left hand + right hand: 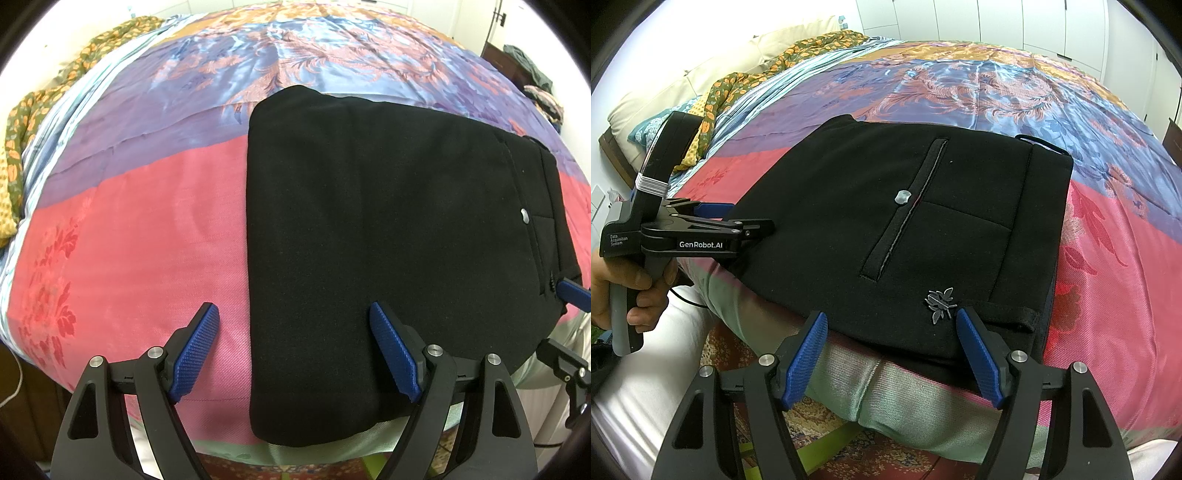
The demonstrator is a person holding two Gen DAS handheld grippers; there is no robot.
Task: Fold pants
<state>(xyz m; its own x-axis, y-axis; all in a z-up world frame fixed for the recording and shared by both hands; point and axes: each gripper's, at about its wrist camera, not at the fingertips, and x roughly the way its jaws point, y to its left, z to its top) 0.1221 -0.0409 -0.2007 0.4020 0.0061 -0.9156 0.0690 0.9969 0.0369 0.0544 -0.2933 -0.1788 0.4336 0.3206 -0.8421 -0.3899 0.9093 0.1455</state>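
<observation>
The black pants (pixel 388 229) lie folded into a flat rectangle on the bed's colourful bedspread (pixel 140 236), near its front edge. They show in the right wrist view (pixel 879 221) too, with a back pocket slit, a grey button and a small metal insect emblem (pixel 940 301). My left gripper (pixel 295 325) is open and empty, hovering over the folded left edge of the pants. My right gripper (pixel 892 332) is open and empty at the front edge near the waistband. The left gripper also shows in the right wrist view (pixel 709 221), held by a hand.
A floral green-orange cloth (pixel 757 77) and pillows (pixel 665 99) lie at the head of the bed. A dark cabinet with clothes (pixel 528 70) stands at the far right. White wardrobe doors (pixel 997 22) stand behind. A patterned rug (pixel 849 454) lies below the bed's edge.
</observation>
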